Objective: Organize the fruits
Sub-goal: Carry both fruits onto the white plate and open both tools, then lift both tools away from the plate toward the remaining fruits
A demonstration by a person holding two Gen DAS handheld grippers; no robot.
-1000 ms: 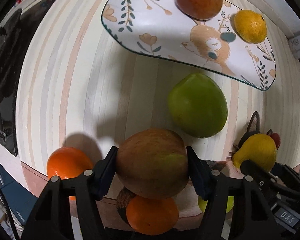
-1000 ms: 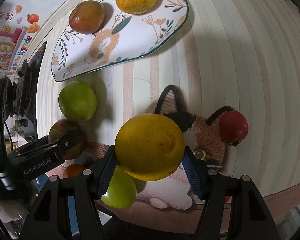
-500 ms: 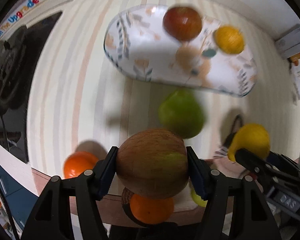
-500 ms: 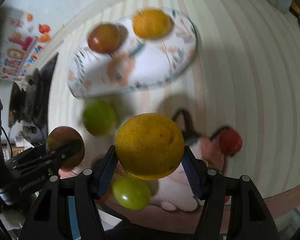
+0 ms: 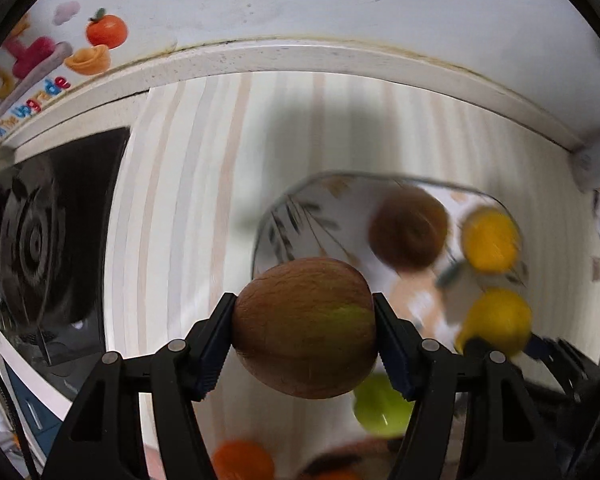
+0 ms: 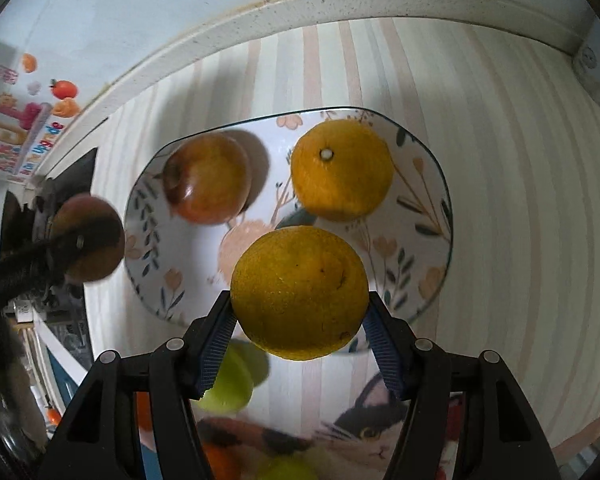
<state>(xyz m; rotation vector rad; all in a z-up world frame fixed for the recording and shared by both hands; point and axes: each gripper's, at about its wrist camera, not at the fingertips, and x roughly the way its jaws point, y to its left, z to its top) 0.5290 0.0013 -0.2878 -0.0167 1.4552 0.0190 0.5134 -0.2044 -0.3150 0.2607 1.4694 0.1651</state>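
My left gripper (image 5: 305, 330) is shut on a brown-red apple (image 5: 305, 326) with a green patch, held above the table by the left end of the patterned plate (image 5: 296, 224). My right gripper (image 6: 299, 316) is shut on a yellow orange (image 6: 299, 293), held over the plate's (image 6: 416, 236) near part. On the plate lie a red apple (image 6: 206, 179) and a yellow orange (image 6: 342, 170). The left gripper's apple shows at the left of the right wrist view (image 6: 90, 238). The right gripper's orange shows in the left wrist view (image 5: 498, 320).
A green apple (image 6: 236, 376) lies on the striped table in front of the plate. A knitted cat mat (image 6: 372, 428) and an orange fruit (image 5: 242, 460) lie nearer the front edge. A black stove (image 5: 48, 240) is at the left. The wall is close behind.
Both grippers have lifted and moved forward toward the plate with their fruit. The plate now sits much lower and closer in both views.
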